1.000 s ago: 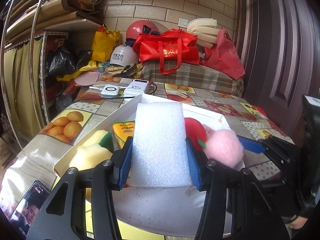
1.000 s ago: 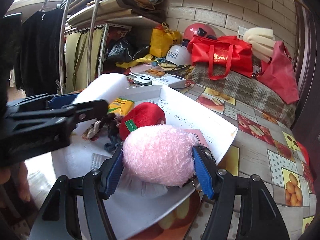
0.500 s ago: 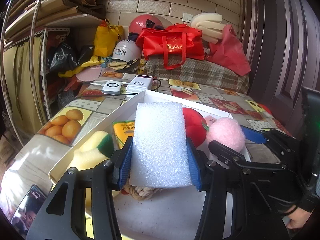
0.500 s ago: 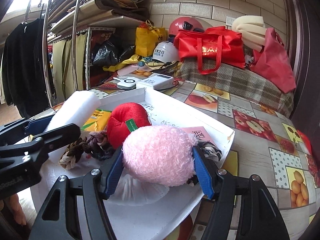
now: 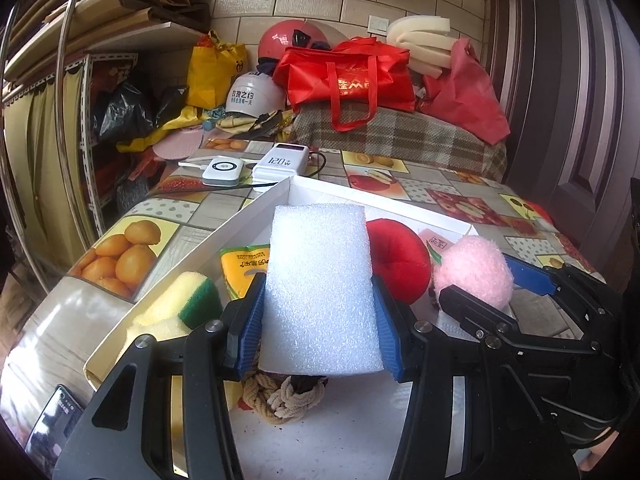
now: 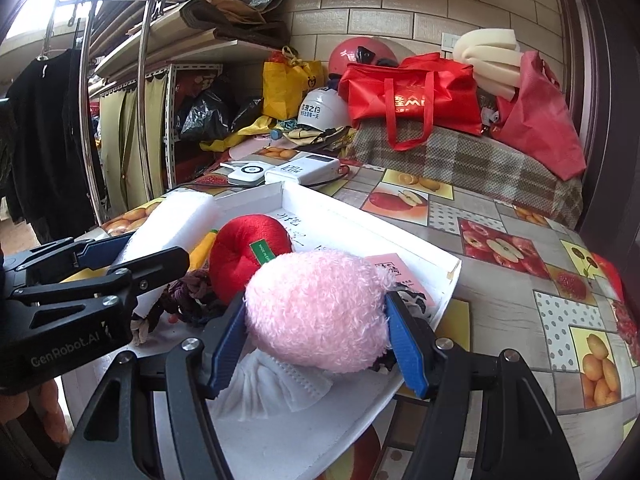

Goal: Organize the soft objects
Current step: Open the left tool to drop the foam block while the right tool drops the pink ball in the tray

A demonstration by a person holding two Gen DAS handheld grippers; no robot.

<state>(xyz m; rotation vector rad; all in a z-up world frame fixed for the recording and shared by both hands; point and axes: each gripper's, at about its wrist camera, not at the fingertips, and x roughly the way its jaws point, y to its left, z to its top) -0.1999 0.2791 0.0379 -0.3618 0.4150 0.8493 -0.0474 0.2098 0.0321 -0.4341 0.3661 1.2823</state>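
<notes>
Over the white tray (image 5: 256, 208), the foam block (image 5: 320, 288) is being carried farther in, clamped by the left tongs (image 5: 318, 330); the pink pompom (image 6: 320, 308) is being gripped by the right tongs (image 6: 316, 340), placement pending.

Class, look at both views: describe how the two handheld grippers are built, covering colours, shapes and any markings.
Both the left gripper and the right gripper have angular black frames with triangular cut-outs, silver screw heads and ribbed blue finger pads. The left one's side reads "GenRobot.AI" in pale letters.
</notes>
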